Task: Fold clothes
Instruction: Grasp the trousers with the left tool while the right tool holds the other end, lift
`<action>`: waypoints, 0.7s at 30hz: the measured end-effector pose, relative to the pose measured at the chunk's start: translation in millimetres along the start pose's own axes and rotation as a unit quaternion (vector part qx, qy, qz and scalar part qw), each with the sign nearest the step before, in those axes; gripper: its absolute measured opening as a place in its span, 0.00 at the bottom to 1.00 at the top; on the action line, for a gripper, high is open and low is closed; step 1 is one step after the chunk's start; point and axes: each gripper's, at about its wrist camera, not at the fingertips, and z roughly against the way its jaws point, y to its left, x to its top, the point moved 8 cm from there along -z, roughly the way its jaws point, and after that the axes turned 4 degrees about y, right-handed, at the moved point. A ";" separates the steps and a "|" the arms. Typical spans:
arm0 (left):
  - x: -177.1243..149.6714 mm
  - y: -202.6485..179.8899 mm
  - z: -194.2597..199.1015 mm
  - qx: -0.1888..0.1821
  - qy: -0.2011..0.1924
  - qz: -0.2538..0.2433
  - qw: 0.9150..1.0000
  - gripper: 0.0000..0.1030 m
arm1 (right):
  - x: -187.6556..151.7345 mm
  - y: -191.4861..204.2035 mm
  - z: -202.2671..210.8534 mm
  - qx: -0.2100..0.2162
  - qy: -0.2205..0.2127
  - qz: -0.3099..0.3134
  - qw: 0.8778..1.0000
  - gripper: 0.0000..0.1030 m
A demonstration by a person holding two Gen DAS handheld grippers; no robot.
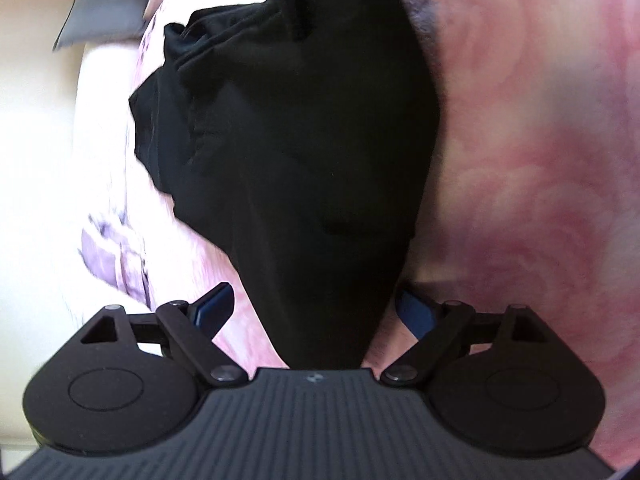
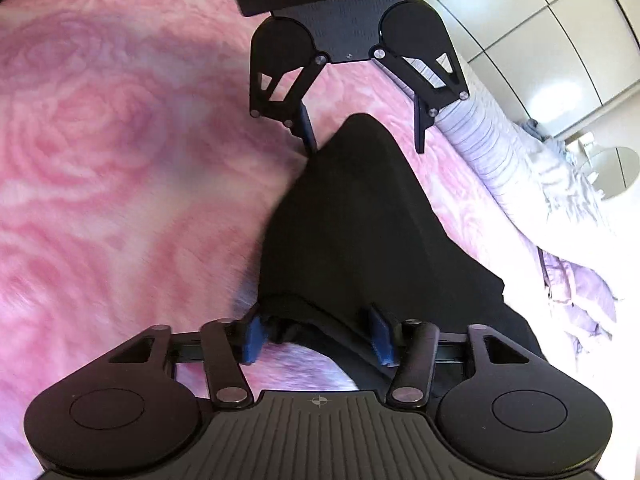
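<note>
Left wrist view: the left gripper (image 1: 316, 312) has its jaws spread wide, straddling the near end of the black garment (image 1: 296, 128), which runs lengthwise away over the pink blanket (image 1: 540, 160). Right wrist view: the right gripper (image 2: 316, 336), jaws likewise apart, straddles the opposite end of the garment, facing the left gripper along that axis

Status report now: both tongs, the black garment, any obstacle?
Left tongs open, black garment between fingers. Right tongs open astride its edge. Garment lies on pink blanket. Nothing in the way.

Both handheld grippers, left gripper (image 1: 316, 312) and right gripper (image 2: 316, 334), look alike: matte black ribbed bodies, round side discs, black linkage bars with silver screws, blue pads on the fingers (image 2: 252, 338), small crosshair marking centred.
</note>
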 end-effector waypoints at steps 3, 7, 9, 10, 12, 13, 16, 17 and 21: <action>4.0 5.2 -11.9 -0.008 0.008 0.009 1.000 0.72 | -7.0 -11.9 0.6 0.010 -0.003 0.006 1.000 0.23; 8.9 10.8 -19.1 -0.064 0.027 0.025 0.997 0.25 | -12.1 -31.0 5.0 0.058 -0.001 -0.026 0.998 0.15; 6.6 15.2 -14.2 -0.066 0.036 0.033 0.997 0.17 | -8.0 -42.6 13.3 0.078 -0.006 -0.049 0.996 0.14; 4.8 21.2 -11.0 -0.068 0.040 0.045 0.996 0.16 | -5.7 -48.6 17.7 0.087 -0.008 -0.061 0.994 0.14; 2.7 32.2 -1.7 -0.074 0.043 0.061 0.994 0.14 | -0.7 -55.4 32.9 0.096 -0.016 -0.064 0.993 0.13; 3.0 35.8 6.3 -0.079 0.045 0.067 0.994 0.14 | 1.8 -58.5 40.9 0.100 -0.020 -0.065 0.993 0.13; 2.4 42.9 40.0 -0.092 0.054 0.086 0.991 0.13 | 11.9 -60.4 70.2 0.113 -0.032 -0.071 0.991 0.13; 2.5 44.5 52.2 -0.096 0.057 0.093 0.989 0.13 | 15.2 -60.2 80.9 0.119 -0.036 -0.074 0.990 0.13; 4.5 43.9 105.4 -0.139 0.077 0.123 0.980 0.13 | 35.5 -42.0 127.5 0.164 -0.060 -0.098 0.980 0.13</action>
